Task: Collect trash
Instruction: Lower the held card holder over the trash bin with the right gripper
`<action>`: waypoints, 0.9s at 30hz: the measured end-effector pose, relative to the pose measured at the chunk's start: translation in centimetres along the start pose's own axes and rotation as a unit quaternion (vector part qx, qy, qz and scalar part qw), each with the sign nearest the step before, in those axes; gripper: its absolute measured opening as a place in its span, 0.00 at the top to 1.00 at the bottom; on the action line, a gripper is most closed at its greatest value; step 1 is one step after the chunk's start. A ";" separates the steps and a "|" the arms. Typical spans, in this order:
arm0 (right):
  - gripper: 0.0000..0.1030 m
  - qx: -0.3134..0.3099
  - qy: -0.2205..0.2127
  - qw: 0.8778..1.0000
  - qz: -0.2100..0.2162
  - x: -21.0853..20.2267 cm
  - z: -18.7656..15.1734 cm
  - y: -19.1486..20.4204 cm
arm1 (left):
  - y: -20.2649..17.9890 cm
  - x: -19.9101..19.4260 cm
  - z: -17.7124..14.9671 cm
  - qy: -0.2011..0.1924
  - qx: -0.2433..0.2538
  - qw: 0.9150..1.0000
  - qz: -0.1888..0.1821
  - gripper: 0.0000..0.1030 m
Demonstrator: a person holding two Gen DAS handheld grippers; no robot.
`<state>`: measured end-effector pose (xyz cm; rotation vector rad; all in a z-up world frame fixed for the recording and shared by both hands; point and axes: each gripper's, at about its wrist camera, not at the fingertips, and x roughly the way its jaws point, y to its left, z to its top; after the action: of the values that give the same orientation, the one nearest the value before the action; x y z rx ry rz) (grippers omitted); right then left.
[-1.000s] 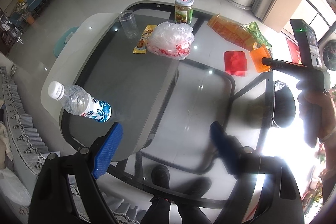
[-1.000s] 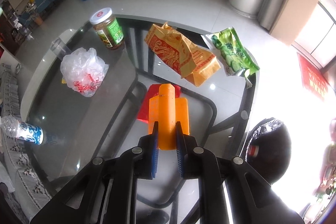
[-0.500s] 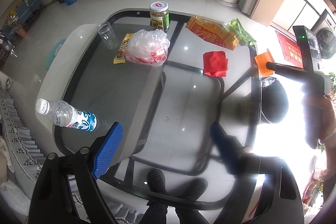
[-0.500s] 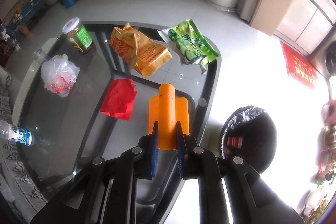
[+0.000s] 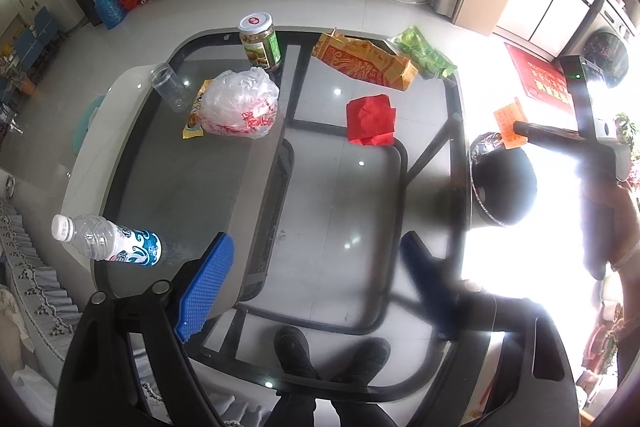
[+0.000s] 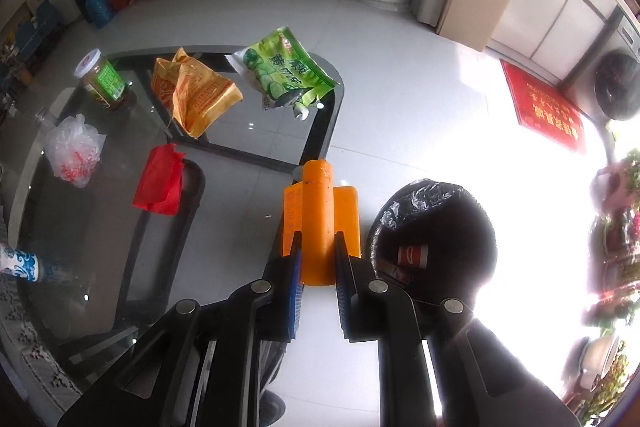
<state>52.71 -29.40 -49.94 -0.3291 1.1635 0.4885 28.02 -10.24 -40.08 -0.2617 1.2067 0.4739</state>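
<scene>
My right gripper (image 6: 318,259) is shut on a folded orange packet (image 6: 320,215), held past the right edge of the glass table (image 6: 120,267), just left of the black-lined bin (image 6: 436,239). From the left wrist view the same orange packet (image 5: 509,125) hangs above the bin (image 5: 504,187). My left gripper (image 5: 316,263) stands open over the near part of the table with nothing between its blue pads. On the glass lie a red paper (image 5: 370,121), a yellow-red bag (image 5: 364,65), a green snack bag (image 5: 424,53), a white plastic bag (image 5: 240,105) and a water bottle (image 5: 108,241).
A green-labelled jar (image 5: 260,43), a clear cup (image 5: 170,87) and a small yellow wrapper (image 5: 194,115) stand at the table's far left. A can (image 6: 412,255) lies inside the bin. The person's shoes (image 5: 296,351) show under the glass. A red mat (image 6: 544,107) lies on the floor.
My right gripper has carried the orange packet rightward, from over the table to beside the bin. My left gripper has shifted too, so the table items sit further left and farther off.
</scene>
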 end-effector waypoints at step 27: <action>0.87 0.050 0.012 0.997 -0.051 1.0 -2.1 -8.4 | -4.3 0.6 0.7 0.002 0.041 0.999 -0.008 0.19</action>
<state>55.79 -37.38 -51.63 -0.3080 1.1838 0.3365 30.87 -13.53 -40.66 -0.2012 1.2243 0.4089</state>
